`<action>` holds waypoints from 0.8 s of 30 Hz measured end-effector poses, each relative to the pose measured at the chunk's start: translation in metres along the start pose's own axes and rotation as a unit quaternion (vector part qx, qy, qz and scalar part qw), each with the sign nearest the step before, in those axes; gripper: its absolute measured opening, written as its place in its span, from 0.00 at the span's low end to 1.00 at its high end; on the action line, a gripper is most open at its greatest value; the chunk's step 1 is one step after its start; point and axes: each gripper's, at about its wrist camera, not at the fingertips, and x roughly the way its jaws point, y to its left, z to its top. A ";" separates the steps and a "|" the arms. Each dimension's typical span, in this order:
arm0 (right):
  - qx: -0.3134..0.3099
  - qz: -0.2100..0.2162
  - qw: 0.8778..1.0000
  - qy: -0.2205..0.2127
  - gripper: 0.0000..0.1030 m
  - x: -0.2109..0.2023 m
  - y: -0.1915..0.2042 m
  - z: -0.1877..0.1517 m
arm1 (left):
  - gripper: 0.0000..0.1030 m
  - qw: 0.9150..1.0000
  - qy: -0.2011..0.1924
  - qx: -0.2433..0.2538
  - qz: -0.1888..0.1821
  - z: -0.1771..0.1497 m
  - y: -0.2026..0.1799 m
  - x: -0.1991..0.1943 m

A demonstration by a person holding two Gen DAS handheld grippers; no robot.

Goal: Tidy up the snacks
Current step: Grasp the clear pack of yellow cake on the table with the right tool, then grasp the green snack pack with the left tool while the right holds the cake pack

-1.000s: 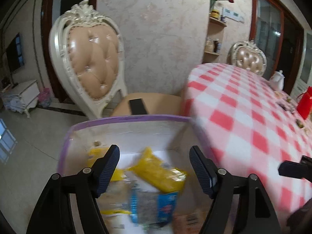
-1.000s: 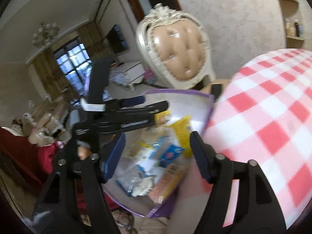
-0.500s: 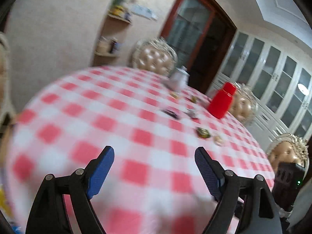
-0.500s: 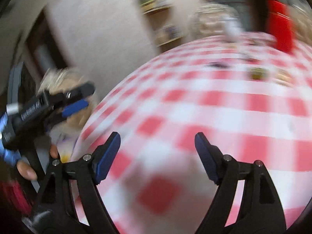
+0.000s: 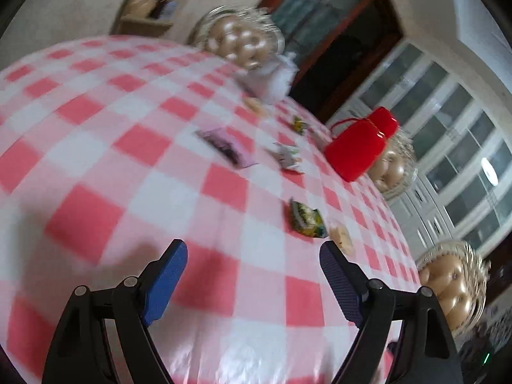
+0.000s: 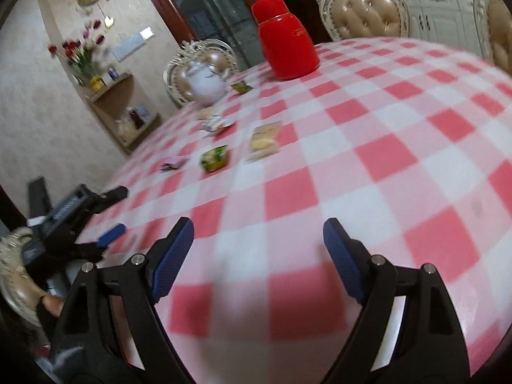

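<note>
- Table (image 6: 400,147) covered in red-and-white check cloth; snacks scattered across its far half, well apart from both grippers.
- Green packet (image 6: 215,159) seen mid-table, a pale clear-wrapped snack (image 6: 264,139) just beside it, a pink packet (image 6: 172,162) on its other side; further packets sit closer to the teapot, too blurred to identify.
- Same green packet (image 5: 306,219) seen in the left wrist view, just ahead of the right-hand finger, with a round pale snack beside it.
- Red flask (image 6: 285,40) stands upright at the far side; white teapot (image 6: 206,84) near it at the table edge.
- Tufted chairs (image 6: 364,9) ring the table; a wall shelf with flowers is seen behind.
- Nothing stands between either gripper and the packets; bare cloth only.
- Left gripper (image 5: 252,275) is tilted down over the near cloth, jaws wide, nothing between them.
- Right gripper (image 6: 258,249) is pitched down likewise, jaws just opened wider, nothing held.
- Left gripper is also seen at the left edge of the right wrist view, beside the table rim, a fingertip showing on its handle.
</note>
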 end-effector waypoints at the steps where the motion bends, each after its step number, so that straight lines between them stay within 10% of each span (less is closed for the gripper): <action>1: 0.001 -0.003 1.000 -0.002 0.82 0.009 0.001 0.007 | 0.83 1.000 -0.003 0.017 0.006 -0.001 -0.002 0.002; 17: -0.054 -0.149 0.984 0.082 0.82 0.160 0.031 0.077 | 0.83 0.998 0.011 -0.065 -0.012 0.005 0.030 0.007; 19: -0.076 -0.171 0.978 0.089 0.78 0.163 0.036 0.075 | 0.83 0.998 0.012 -0.066 -0.012 0.005 0.030 0.007; 21: -0.093 -0.179 0.976 0.085 0.40 0.159 0.041 0.071 | 0.83 0.998 0.011 -0.068 -0.012 0.005 0.032 0.006; 24: -0.105 -0.157 0.978 0.087 0.38 0.142 0.045 0.056 | 0.83 0.997 0.015 -0.071 -0.010 0.005 0.033 0.007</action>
